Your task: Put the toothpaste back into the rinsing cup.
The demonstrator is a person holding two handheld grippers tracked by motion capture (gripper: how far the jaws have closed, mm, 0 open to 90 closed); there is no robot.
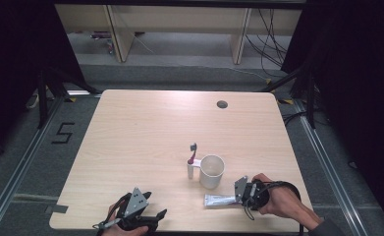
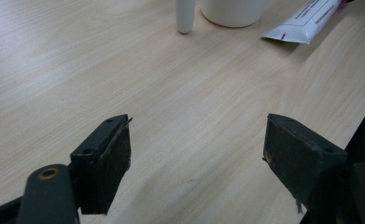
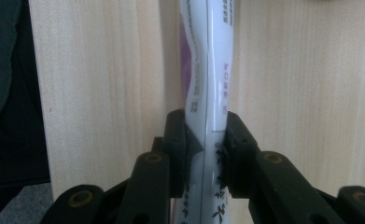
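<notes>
Overhead, the toothpaste tube (image 1: 220, 200) lies flat near the table's (image 1: 145, 128) front edge, its long axis running left-right, just in front of the white cup (image 1: 212, 171); the right gripper (image 1: 242, 192) has it by its right end, hand low and turned leftward, while the left gripper (image 1: 150, 206) rests well apart at the front-left; beside the cup a toothbrush (image 1: 193, 156) stands in a white holder (image 1: 191, 170). Along the left gripper's (image 2: 196, 149) own view, the jaws stand wide over bare wood, with the tube (image 2: 306, 21) ahead and to the right. Along the right gripper's (image 3: 207, 140) view, the jaws pinch the tube (image 3: 207, 60), which runs straight away from them.
</notes>
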